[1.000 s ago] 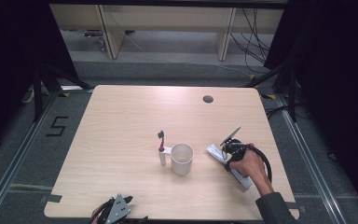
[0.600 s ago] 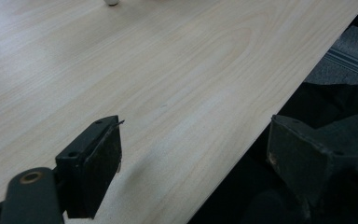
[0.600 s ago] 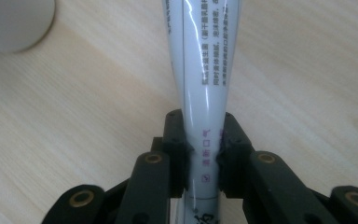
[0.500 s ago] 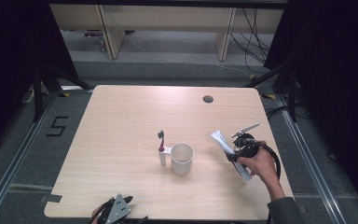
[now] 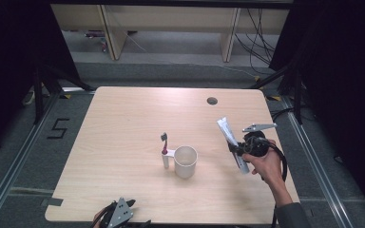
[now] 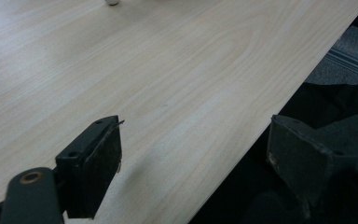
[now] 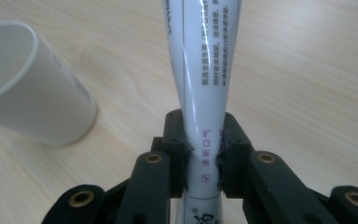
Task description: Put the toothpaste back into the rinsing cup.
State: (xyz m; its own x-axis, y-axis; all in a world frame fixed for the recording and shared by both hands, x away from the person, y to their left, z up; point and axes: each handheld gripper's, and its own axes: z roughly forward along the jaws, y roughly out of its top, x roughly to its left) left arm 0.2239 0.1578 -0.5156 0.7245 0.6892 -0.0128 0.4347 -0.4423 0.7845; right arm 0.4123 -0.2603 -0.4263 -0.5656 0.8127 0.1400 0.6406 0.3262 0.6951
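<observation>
The table is pale wood, and near its middle stands a white cup with a toothbrush upright just beside it, touching its side as far as I can tell. My right gripper pinches a white tube between its pads, lifted off the table to the right of the cup and tilted with its flat end up. My left gripper sits at the near table edge with jaws spread wide and nothing between them.
</observation>
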